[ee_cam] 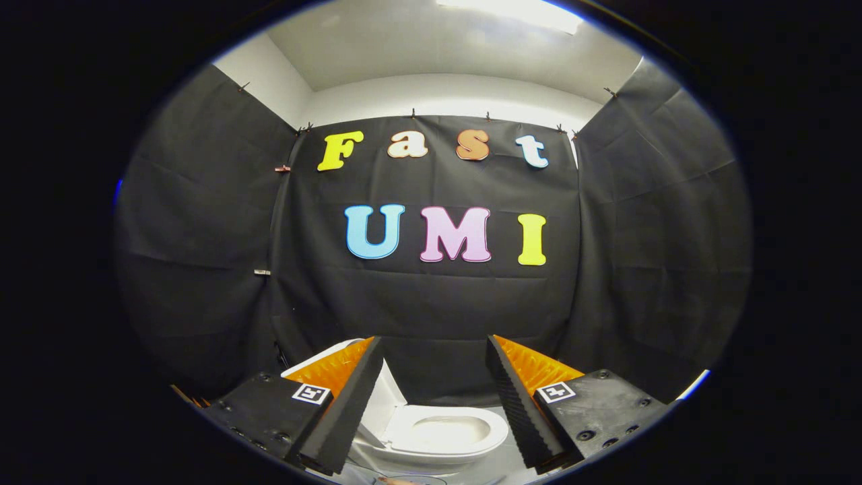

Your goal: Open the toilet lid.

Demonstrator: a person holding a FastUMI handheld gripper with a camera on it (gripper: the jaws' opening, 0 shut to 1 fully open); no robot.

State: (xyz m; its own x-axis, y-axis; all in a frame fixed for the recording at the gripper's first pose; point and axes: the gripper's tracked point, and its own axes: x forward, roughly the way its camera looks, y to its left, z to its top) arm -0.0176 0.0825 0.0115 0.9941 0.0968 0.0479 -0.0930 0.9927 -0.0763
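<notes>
A white toilet (465, 450) stands low down in the booth, below and between my fingers. Its seat ring and the bowl inside it lie uncovered. The white lid (389, 403) stands raised at the left end of the bowl, partly hidden behind my left finger (350, 397). My gripper (434, 341) is open, fingers wide apart, with nothing between them. It hangs above the toilet and touches neither the lid nor the seat.
Black cloth walls (431, 303) close the booth behind and on both sides. Above them are a white wall and ceiling with a bright lamp (512, 10). A pale floor strip (502, 465) shows by the bowl.
</notes>
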